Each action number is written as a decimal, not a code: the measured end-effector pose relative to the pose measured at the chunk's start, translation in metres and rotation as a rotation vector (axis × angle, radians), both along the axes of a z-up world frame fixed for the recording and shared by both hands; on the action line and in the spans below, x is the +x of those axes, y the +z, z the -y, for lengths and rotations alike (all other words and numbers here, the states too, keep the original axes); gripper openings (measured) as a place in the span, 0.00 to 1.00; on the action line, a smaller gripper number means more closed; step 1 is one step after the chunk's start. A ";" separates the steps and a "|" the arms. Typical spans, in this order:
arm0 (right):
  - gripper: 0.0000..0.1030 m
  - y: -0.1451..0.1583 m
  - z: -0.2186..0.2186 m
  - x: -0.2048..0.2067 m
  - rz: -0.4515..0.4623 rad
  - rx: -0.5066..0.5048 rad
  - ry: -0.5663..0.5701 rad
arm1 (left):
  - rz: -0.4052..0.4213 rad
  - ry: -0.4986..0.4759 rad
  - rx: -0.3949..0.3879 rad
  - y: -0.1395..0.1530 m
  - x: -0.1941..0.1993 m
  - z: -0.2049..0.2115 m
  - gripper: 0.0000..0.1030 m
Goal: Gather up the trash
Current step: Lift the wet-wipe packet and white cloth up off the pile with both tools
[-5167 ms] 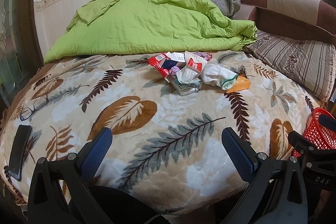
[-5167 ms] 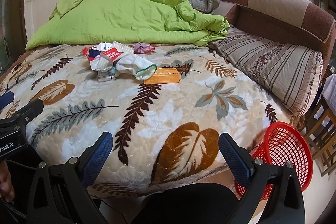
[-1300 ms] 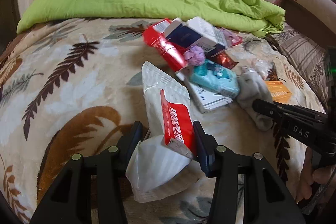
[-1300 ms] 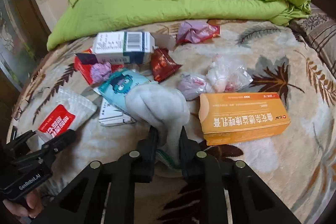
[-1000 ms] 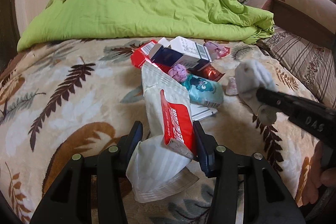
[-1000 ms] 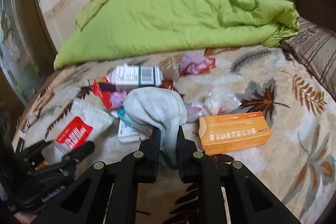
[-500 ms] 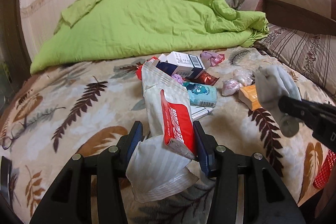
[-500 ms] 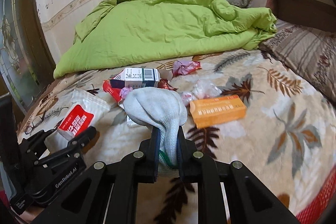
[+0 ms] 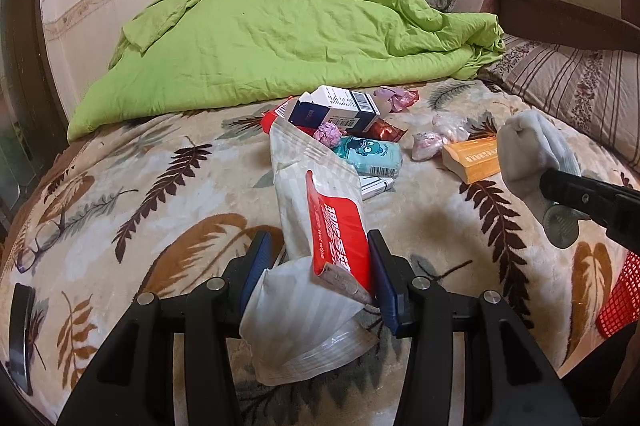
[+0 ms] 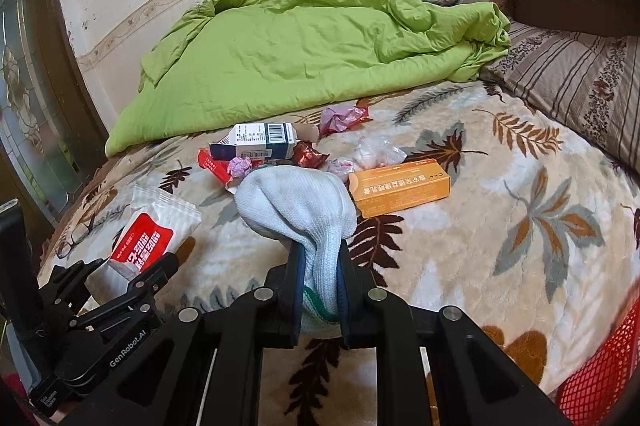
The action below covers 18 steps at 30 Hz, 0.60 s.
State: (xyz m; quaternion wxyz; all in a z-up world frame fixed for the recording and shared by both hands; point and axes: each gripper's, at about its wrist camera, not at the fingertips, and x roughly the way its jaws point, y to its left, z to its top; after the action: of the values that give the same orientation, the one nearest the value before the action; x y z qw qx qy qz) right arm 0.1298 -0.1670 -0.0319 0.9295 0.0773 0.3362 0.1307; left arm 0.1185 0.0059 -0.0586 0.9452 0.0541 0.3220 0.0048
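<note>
White wet-wipe pack (image 9: 320, 238) between left fingers (image 9: 384, 282) | sock (image 10: 304, 210) between right fingers (image 10: 294, 282)

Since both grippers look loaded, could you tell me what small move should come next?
Probably carry the right gripper, shut on the pale knitted sock, toward the red mesh basket at the bed's lower right edge; the left gripper already holds the white-and-red wipes packet.
</note>
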 end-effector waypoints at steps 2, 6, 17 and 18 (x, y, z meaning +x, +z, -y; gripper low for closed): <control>0.15 -0.001 0.000 0.001 -0.001 0.002 0.004 | -0.002 -0.001 0.003 -0.001 0.000 0.001 0.46; 0.15 -0.002 -0.001 0.004 -0.005 0.007 0.007 | -0.005 -0.002 0.004 -0.003 0.002 0.002 0.46; 0.15 -0.004 -0.006 0.005 -0.008 0.001 0.015 | -0.016 -0.002 -0.001 -0.005 0.005 0.000 0.46; 0.15 -0.004 -0.006 0.005 -0.008 0.001 0.014 | -0.016 -0.002 -0.001 -0.005 0.005 0.000 0.46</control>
State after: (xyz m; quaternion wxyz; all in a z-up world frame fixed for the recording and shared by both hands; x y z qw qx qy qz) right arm 0.1348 -0.1611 -0.0356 0.9272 0.0758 0.3402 0.1372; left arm 0.1237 0.0064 -0.0638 0.9427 0.0542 0.3293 0.0033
